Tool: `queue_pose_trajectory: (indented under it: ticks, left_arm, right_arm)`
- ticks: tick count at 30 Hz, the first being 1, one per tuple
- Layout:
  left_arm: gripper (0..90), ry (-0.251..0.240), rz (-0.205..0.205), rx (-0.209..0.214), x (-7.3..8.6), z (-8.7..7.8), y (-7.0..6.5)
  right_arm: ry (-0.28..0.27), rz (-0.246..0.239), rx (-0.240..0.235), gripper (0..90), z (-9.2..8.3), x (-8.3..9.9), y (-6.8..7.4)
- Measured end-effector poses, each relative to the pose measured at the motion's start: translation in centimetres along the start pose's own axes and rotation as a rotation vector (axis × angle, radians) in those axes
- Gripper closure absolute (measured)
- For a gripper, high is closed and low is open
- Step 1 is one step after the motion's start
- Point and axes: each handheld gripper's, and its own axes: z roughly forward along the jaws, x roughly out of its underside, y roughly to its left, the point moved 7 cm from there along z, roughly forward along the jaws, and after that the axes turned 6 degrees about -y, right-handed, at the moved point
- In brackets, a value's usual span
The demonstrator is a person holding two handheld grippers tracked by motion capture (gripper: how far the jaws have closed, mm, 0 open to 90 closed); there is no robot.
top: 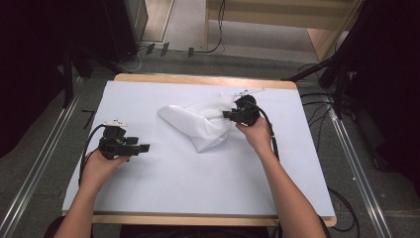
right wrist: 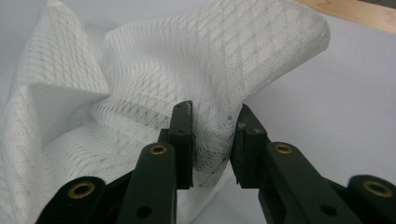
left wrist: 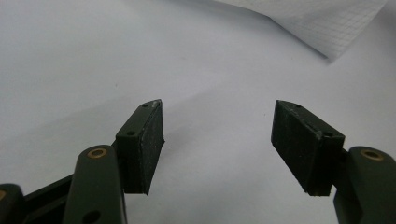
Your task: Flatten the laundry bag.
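**Cloth gripped at one fold, folding barely begun**

Forearms enter from the near edge of the table (top: 297, 198), one to each side. Left tool (top: 143, 147) rests low on the white covering at the left of the table, well apart from the work. In the left gripper view its jaws stand wide apart with nothing between them, and a corner of the cloth (left wrist: 322, 23) lies far ahead of them.

Right tool (top: 229, 115) is at the right part of the white mesh cloth (top: 195, 124), which lies crumpled near the middle of the table, towards the far right. In the right gripper view the jaws are drawn close and clamped on a bunched fold of the cloth (right wrist: 212, 140), which fills the gap between the pads. The fabric rises around the grip and looks lifted there rather than lying flat.

Assessment of progress:
- Done: the cloth is on the table and one fold is secured by the right tool.
- Not done: the cloth is neither spread flat nor folded; it sits in an irregular heap with one pointed corner towards the left and loose folds under the right tool.
- Left tool has no hold yet; a second grip looks necessary before the cloth can be straightened.

Judged stage: early, with most of the work outstanding.
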Motion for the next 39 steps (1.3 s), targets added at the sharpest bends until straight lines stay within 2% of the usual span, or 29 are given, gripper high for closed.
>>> queue_pose_trajectory:
  ticks: [3, 6, 7, 11, 12, 14, 15, 18, 19, 21, 25, 39]
  left_arm:
    - [35.1, 0.0, -0.002, -0.001, 0.0, -0.1, 0.1]
    - [35.1, 0.001, -0.001, -0.002, 0.0, -0.1, 0.1]
    - [35.1, 0.001, -0.001, -0.003, 0.0, -0.1, 0.1]
    - [35.1, -0.005, -0.006, -0.003, -0.1, -0.2, 0.2]
    - [35.1, -0.01, -0.01, -0.006, -0.1, -0.3, 0.3]
    - [35.1, -0.01, -0.014, -0.01, -0.1, -0.5, 0.5]
    - [35.2, -0.014, -0.019, -0.011, -0.2, -0.6, 0.5]
    - [35.3, -0.024, -0.023, -0.013, -0.2, -0.8, 0.8]
    - [35.4, -0.024, -0.028, -0.014, -0.3, -0.9, 0.9]
    - [35.4, -0.029, -0.03, -0.018, -0.3, -1.0, 1.0]
    - [35.4, -0.031, -0.033, -0.019, -0.3, -1.1, 1.2]
    - [35.5, -0.038, -0.043, -0.027, -0.3, -1.5, 1.7]
  right_arm:
    - [0.013, 0.003, -0.013, 73.2, -0.3, -0.5, 0.6]
    - [-0.002, -0.015, -0.028, 72.7, -0.7, -1.1, 1.5]
    - [-0.003, -0.025, -0.044, 73.1, -1.0, -1.5, 2.3]
    - [-0.007, -0.035, -0.064, 73.2, -1.2, -1.8, 3.3]
    - [-0.009, -0.043, -0.086, 73.1, -1.2, -1.9, 4.0]
    - [-0.008, -0.043, -0.094, 73.1, -1.1, -1.9, 4.3]
    - [-0.005, -0.051, -0.111, 73.1, -1.0, -1.8, 5.0]
    - [0.001, -0.061, -0.125, 72.9, -0.8, -1.8, 5.8]
    - [0.006, -0.076, -0.141, 72.9, -0.7, -1.7, 6.6]
    - [0.006, -0.082, -0.149, 72.9, -0.6, -1.7, 6.8]
    - [0.023, -0.096, -0.184, 72.9, -0.1, -1.2, 8.4]
    - [0.073, -0.144, -0.267, 71.7, 1.7, 0.3, 12.2]
